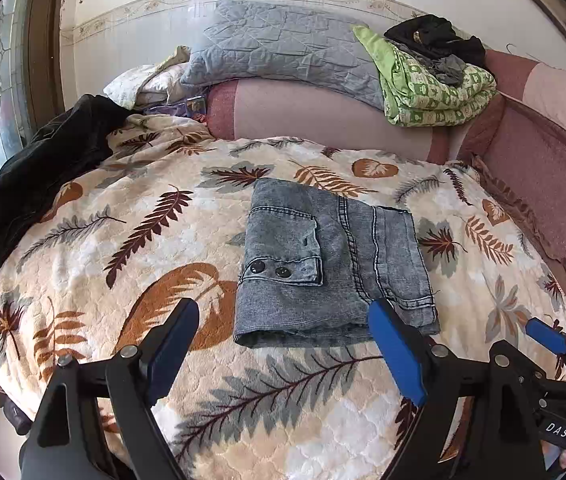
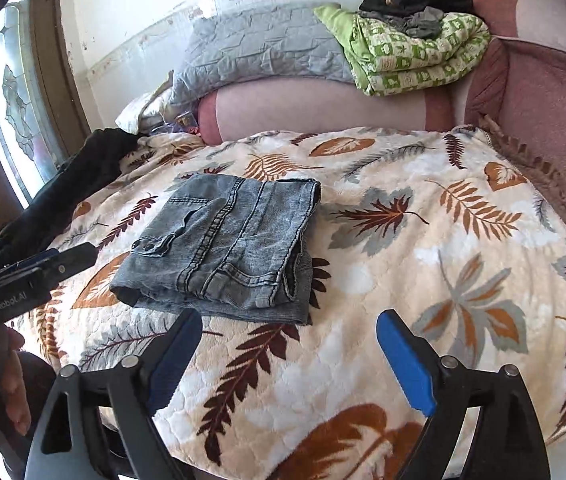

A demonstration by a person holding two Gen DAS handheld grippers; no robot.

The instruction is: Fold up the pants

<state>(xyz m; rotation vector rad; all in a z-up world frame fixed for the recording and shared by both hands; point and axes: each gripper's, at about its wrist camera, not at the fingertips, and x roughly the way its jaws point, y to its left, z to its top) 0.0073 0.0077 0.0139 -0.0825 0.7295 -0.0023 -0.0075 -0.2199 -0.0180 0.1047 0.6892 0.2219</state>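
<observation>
On the leaf-print blanket [image 1: 95, 248], the pants [image 1: 331, 264] lie as 1 compact folded bundle of grey-blue denim, roughly mid-blanket, layers stacked, 2 dark buttons on the flap facing your left side. Your left gripper [image 1: 289, 344] sits just in front of the pants' near edge, jaws wide, nothing between the pads; its right-hand pad overlaps the near corner of the pants in view, contact unclear. Your right gripper [image 2: 291, 360] is also spread wide and empty, just off the pants' near edge, pads over bare blanket. Neither grips cloth. Judgement: folding looks essentially done, pants reduced to a small rectangle, edges mostly aligned; the near edge in the right wrist view shows lower layers sticking out a bit, so at most a tidy-up or pat-down is left. Beyond the pants, toward the wall, a grey quilt [image 1: 283, 40] and a green patterned quilt [image 1: 435, 84] sit on the sofa back, well apart from the pants; a black garment [image 1: 35, 168] lies to the left of the pants, untouched.
</observation>
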